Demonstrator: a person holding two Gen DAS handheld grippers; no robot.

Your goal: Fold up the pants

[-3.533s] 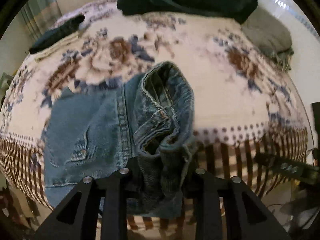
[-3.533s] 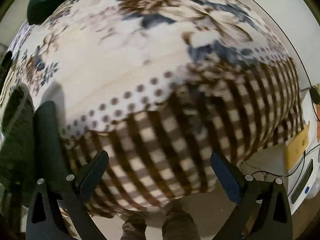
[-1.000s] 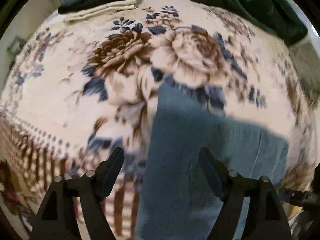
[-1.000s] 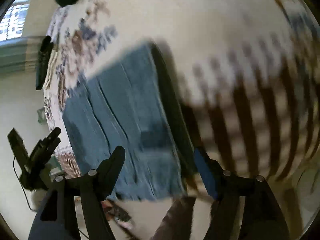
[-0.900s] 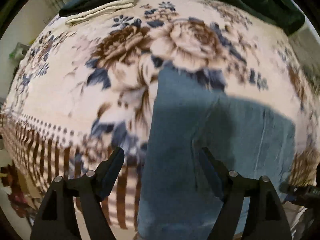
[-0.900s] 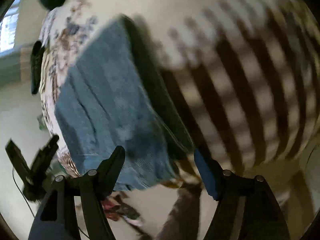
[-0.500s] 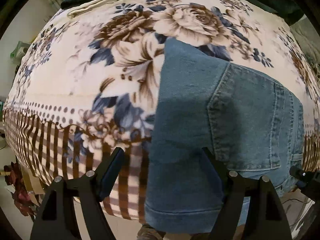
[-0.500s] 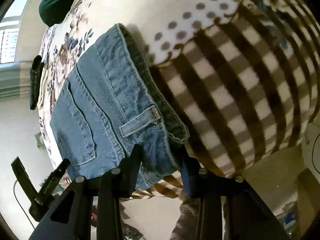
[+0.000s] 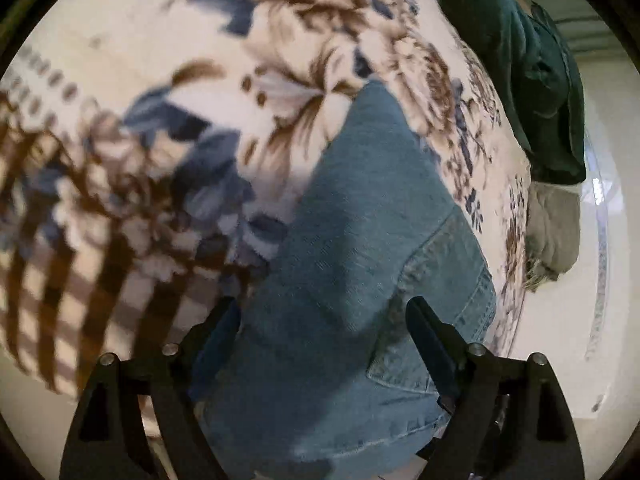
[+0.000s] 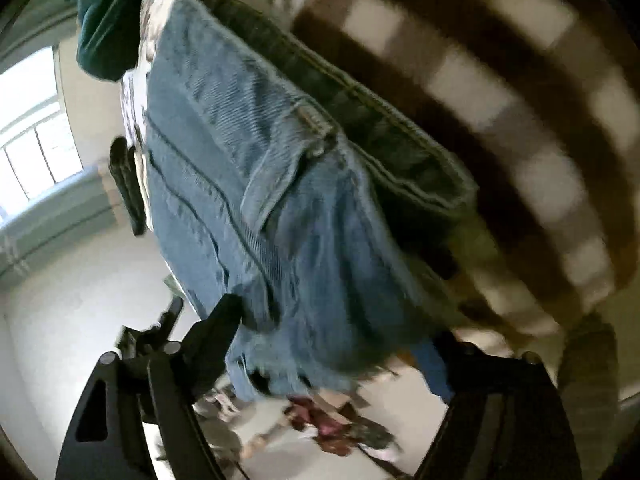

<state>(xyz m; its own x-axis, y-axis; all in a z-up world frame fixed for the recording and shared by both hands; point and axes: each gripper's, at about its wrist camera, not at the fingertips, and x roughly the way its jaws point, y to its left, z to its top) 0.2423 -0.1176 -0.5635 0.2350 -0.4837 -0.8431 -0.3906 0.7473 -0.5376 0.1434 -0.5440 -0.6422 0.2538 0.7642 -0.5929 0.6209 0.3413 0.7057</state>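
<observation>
The folded blue jeans (image 9: 360, 280) lie at the edge of a bed with a floral blanket (image 9: 180, 100), back pocket up. My left gripper (image 9: 324, 324) is open, its fingers spread either side of the folded denim near the fold's corner. In the right wrist view the jeans (image 10: 280, 200) show their waistband and a belt loop, hanging a little over the bed edge. My right gripper (image 10: 340, 336) is open around the lower corner of the jeans; the picture is blurred and its right finger is partly hidden.
A dark green garment (image 9: 520, 80) and a grey one (image 9: 556, 232) lie at the far side of the bed. The blanket's brown checked border (image 10: 500, 120) hangs over the bed side. A window (image 10: 32, 140) and floor clutter (image 10: 320, 432) show beyond.
Both grippers have moved closer to the jeans and swung round. The right gripper, nearly shut half a second ago, now stands open.
</observation>
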